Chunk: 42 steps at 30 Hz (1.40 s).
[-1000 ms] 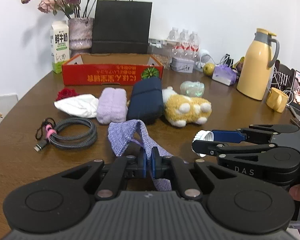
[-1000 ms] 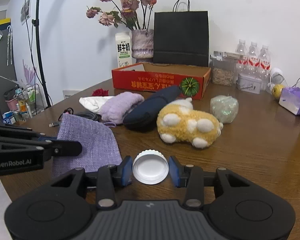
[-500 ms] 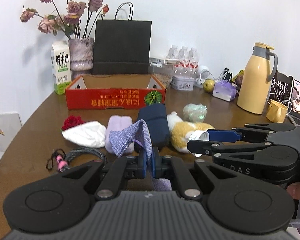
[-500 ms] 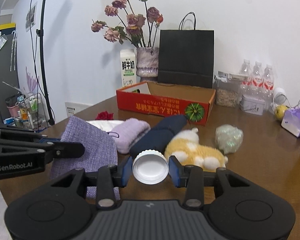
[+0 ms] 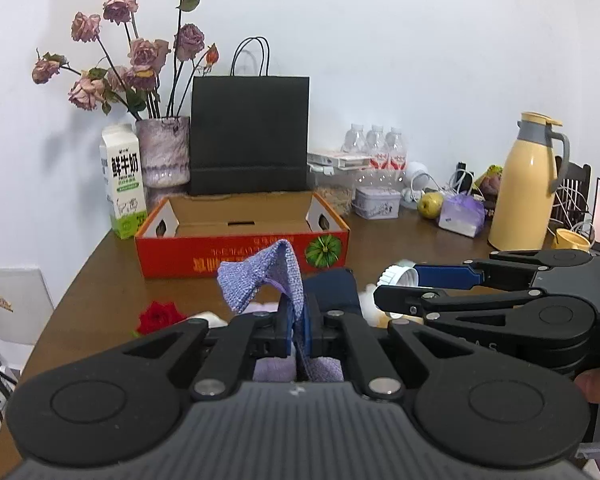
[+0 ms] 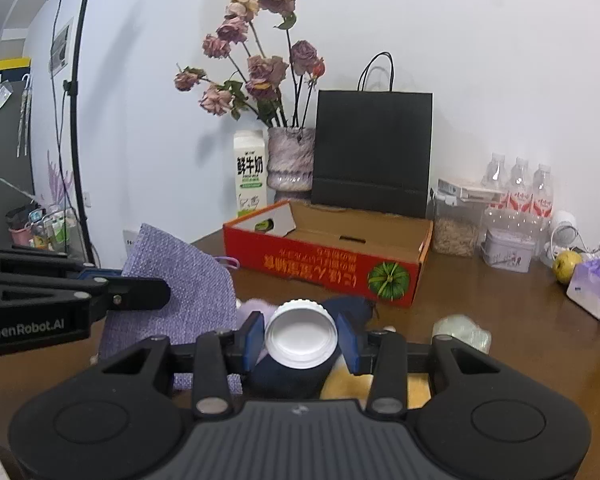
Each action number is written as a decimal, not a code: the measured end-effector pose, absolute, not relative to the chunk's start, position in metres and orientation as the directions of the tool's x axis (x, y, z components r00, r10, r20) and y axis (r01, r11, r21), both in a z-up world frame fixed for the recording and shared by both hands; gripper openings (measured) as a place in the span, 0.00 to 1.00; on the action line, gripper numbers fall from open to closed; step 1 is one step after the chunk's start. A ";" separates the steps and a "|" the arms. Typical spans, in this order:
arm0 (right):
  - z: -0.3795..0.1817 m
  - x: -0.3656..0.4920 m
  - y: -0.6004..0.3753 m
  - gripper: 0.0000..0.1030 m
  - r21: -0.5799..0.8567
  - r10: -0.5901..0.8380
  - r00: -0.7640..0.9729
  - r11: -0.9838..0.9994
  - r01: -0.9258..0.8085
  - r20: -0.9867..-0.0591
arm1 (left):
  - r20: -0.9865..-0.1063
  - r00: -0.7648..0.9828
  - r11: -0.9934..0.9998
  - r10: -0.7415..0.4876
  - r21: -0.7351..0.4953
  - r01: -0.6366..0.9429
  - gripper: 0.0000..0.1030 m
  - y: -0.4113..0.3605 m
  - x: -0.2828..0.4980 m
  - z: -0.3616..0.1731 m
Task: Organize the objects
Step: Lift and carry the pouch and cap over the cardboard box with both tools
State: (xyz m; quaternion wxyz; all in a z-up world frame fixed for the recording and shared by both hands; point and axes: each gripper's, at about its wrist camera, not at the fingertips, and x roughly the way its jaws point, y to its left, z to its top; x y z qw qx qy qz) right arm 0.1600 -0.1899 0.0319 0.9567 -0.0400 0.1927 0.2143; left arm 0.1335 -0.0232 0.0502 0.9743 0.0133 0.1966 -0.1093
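My left gripper point(image 5: 296, 320) is shut on a lilac knitted cloth point(image 5: 266, 276), which stands up from the pads and also hangs below them. In the right wrist view that cloth point(image 6: 184, 280) dangles at the left from the left gripper point(image 6: 156, 290). My right gripper point(image 6: 301, 338) is shut on a white plastic cap point(image 6: 301, 334), its open side facing the camera. In the left wrist view the cap point(image 5: 398, 276) shows at the tip of the right gripper point(image 5: 396, 284). Ahead stands an open red cardboard box point(image 5: 240, 256), its inside bare. Both grippers hover above the table.
Below the grippers lie a dark blue pouch point(image 5: 334, 288), a yellow plush toy point(image 6: 344, 388), a red rose point(image 5: 158, 316) and a clear wrapped ball point(image 6: 460, 332). Behind the box stand a black paper bag point(image 5: 250, 136), a vase point(image 5: 162, 152), a milk carton point(image 5: 124, 188), several bottles point(image 5: 376, 152); a yellow jug point(image 5: 524, 184) at right.
Both grippers have risen off the table with the cloth and the cap and moved toward the red box; the table items have dropped low in both views.
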 end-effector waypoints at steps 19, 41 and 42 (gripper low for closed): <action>0.056 0.275 -0.174 0.38 0.027 0.390 0.845 0.912 -0.409 -0.366 | -0.365 0.910 0.980 -0.198 -0.043 0.196 0.06 -0.005 0.244 0.077; 0.059 0.384 -0.158 0.38 0.012 0.365 0.842 0.920 -0.393 -0.398 | -0.377 0.911 0.986 -0.166 -0.044 0.162 0.06 0.008 0.351 0.081; 0.060 0.390 -0.156 0.38 0.009 0.364 0.841 0.919 -0.393 -0.401 | -0.376 0.912 0.986 -0.162 -0.043 0.158 0.06 0.008 0.356 0.082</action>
